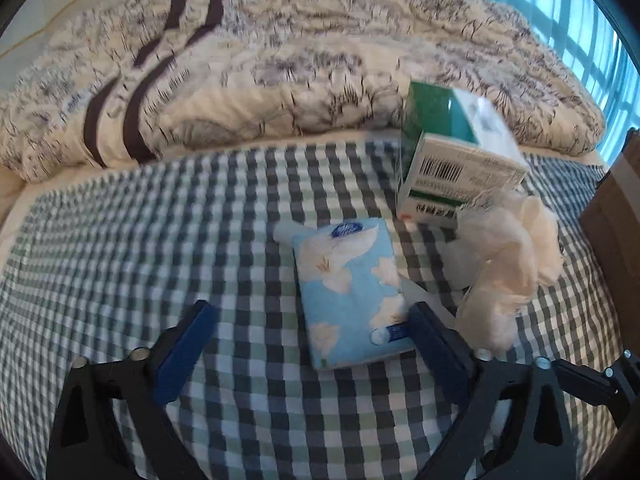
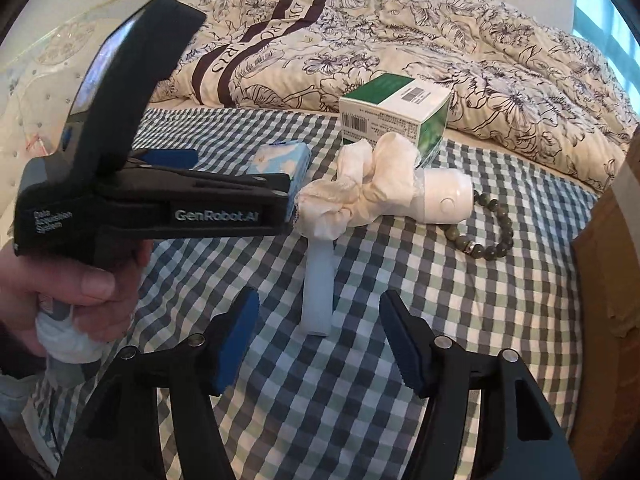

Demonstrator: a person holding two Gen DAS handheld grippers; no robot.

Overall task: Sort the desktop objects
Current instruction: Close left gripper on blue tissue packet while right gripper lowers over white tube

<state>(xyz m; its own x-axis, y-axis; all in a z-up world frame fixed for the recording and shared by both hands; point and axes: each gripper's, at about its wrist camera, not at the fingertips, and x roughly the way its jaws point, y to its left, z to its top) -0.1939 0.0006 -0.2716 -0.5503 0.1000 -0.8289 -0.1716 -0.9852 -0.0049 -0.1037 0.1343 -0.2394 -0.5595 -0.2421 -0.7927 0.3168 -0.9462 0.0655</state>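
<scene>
A light blue tissue pack with white flowers lies on the checked cloth. My left gripper is open and straddles the pack's near end, its right finger close against the pack's corner. In the right wrist view my right gripper is open, with the near end of a translucent white tube lying between its fingertips, untouched. A cream scrunchie rests against a green and white box, a white round-bodied device and the far end of the tube. A dark bead bracelet lies to the right.
A rumpled flowered duvet lies along the far side of the cloth. A brown cardboard edge stands at the right. A person's hand holds the left gripper's black housing, which hides part of the tissue pack.
</scene>
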